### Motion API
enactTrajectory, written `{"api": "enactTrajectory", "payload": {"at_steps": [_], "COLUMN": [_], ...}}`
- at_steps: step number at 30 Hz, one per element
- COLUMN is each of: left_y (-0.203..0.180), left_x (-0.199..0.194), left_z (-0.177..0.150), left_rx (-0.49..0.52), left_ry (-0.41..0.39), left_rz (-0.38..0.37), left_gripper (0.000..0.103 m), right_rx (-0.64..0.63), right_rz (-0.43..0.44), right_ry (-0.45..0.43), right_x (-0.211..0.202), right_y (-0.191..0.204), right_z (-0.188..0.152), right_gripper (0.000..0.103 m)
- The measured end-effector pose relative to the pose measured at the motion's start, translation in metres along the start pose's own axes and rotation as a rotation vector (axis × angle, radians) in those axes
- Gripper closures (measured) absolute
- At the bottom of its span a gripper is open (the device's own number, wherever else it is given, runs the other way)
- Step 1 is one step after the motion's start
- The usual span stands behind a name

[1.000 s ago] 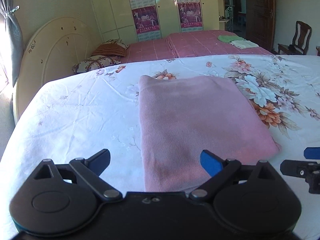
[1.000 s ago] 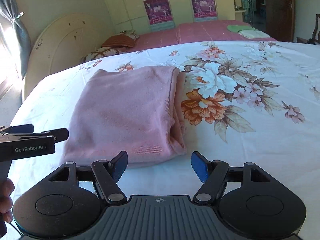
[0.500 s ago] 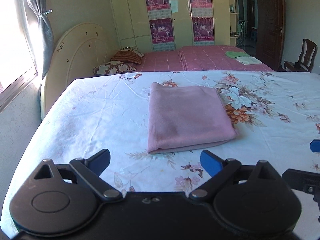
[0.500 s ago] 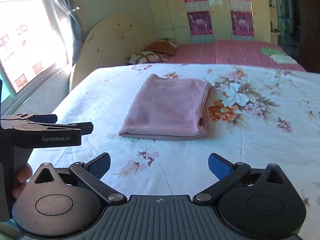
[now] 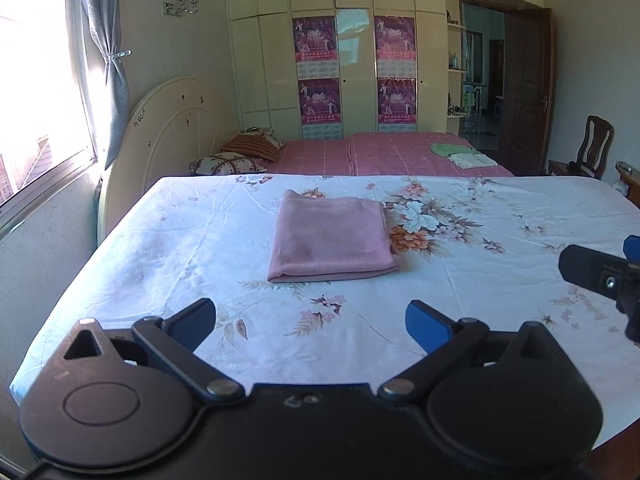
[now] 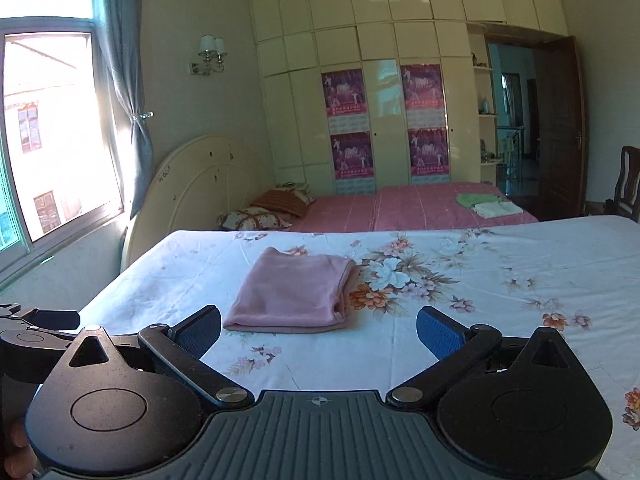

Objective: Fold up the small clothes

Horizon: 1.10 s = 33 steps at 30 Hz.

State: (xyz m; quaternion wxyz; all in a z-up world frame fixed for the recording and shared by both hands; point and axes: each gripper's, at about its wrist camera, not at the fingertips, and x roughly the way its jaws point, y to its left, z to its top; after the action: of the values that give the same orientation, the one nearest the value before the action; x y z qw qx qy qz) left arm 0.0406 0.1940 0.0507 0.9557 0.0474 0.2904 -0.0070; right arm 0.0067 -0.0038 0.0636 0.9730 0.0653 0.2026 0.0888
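Your left claw [image 5: 310, 318] and right claw [image 6: 318, 326] hover spread apart, gripping nothing. The pink garment [image 5: 330, 240] lies ahead of both on the floral bed [image 5: 500, 280], apparently fully folded; any next move means reaching forward. Nothing stands between; folded cloths [image 6: 486, 204] rest far beyond.

Almost nothing can be read. Four purple posters [image 5: 315, 40] on the cupboard doors [image 5: 352, 76] in the upper middle of the frame carry large white characters across the top, a line of small print on a pink band, and what looks like a calendar grid beneath, but all of it is too small and blurred to make out. The dark scribble on the cream headboard [image 6: 192, 176] at left of centre is illegible too.
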Motion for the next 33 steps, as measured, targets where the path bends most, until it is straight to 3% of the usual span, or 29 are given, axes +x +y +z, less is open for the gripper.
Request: {"api": "enactTrajectory", "payload": {"at_steps": [10,33], "left_y": [0.006,0.011], "left_x": [-0.033,-0.036], "left_z": [-0.005,-0.006], "left_rx": [-0.049,-0.063], "left_ry": [-0.044,-0.057], "left_rz": [0.010,0.056], "left_gripper": [0.000,0.000], "right_rx": [-0.035,-0.046], "right_rz": [-0.026,-0.041], "right_ry": [-0.038,-0.051], "right_x": [-0.033,-0.022], "right_y": [0.014,0.015], "right_z": [-0.011,-0.013], "right_gripper": [0.000,0.000]}}
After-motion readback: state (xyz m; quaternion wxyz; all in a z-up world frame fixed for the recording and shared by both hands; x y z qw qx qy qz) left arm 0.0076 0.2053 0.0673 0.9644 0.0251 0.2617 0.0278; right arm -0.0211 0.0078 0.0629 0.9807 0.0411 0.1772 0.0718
